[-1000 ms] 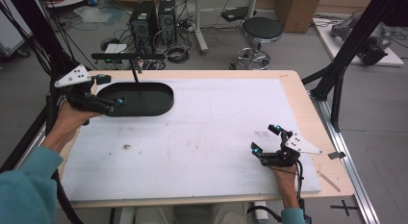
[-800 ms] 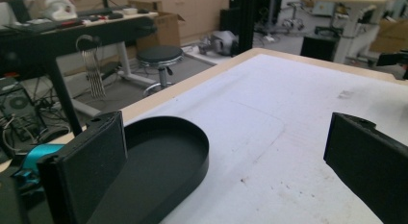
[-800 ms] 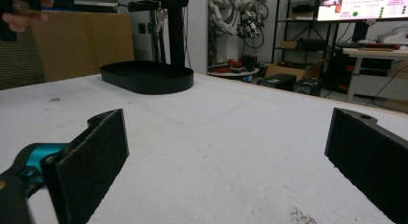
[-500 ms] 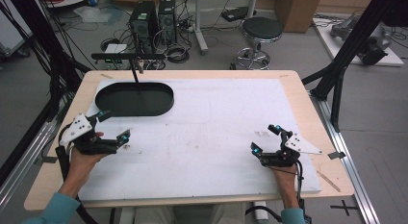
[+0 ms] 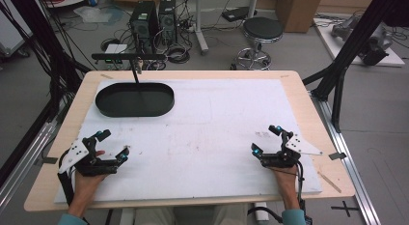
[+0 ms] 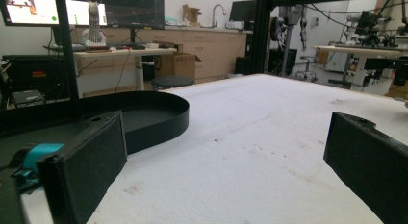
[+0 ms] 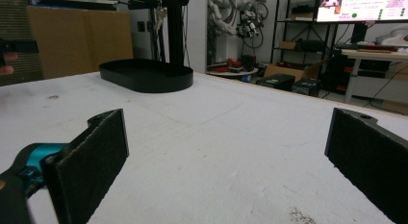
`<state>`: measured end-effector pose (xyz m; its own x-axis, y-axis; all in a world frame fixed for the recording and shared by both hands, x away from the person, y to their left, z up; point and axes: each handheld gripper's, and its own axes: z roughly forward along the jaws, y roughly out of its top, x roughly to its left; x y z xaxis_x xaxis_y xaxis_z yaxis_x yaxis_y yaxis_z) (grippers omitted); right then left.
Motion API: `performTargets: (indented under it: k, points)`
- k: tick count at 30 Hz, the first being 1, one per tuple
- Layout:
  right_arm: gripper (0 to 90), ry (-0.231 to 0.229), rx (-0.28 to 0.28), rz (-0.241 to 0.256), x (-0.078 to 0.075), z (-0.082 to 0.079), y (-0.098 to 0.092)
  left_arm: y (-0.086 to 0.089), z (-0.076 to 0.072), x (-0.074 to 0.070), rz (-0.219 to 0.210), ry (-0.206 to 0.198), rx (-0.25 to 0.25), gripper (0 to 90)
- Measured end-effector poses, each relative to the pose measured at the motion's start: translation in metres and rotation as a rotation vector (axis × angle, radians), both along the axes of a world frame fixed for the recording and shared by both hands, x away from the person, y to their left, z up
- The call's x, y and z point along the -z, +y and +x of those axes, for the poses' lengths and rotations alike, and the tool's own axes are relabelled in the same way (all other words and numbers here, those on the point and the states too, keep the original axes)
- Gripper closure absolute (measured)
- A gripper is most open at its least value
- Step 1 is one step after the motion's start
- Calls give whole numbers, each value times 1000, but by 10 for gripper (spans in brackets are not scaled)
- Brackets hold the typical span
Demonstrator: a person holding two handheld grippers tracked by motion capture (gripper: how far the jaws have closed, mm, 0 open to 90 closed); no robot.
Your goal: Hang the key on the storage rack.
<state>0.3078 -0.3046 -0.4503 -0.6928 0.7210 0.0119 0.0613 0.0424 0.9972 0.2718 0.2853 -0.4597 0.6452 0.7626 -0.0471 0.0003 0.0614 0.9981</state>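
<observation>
Black oval tray sits at the far-left of the counter, on the white mat, nothing in it that I can see. Its long axis runs left-right across the counter, parallel to the near edge.

Left hand-held gripper rests low on the mat at the near-left corner, jaws spread wide, nothing between them. The tray lies at about 12 to 1 o'clock from it, near but apart, bare mat between. In the left gripper view the tray shows left of centre, beyond the left jaw, so the jaws point a bit past the tray's right end.

Right hand-held gripper rests at the near-right, jaws also wide apart and empty. From it the tray is at about 10 o'clock, well apart; in the right gripper view the tray looks far off.

Judgement: left hand is clearly nearer; a reach would go forward, slightly right.
</observation>
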Motion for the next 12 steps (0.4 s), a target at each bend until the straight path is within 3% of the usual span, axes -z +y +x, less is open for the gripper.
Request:
performTargets:
  k: [2,6,12]
  points:
    - [5,-4,0,-1,0,0,1,0,-2,0,3,-15,-5,17]
    - [5,2,-2,1,0,0,0,-1,0,0,8,10,-9,17]
    - [5,-3,1,-1,0,0,1,-2,0,0,28,3,-11,17]
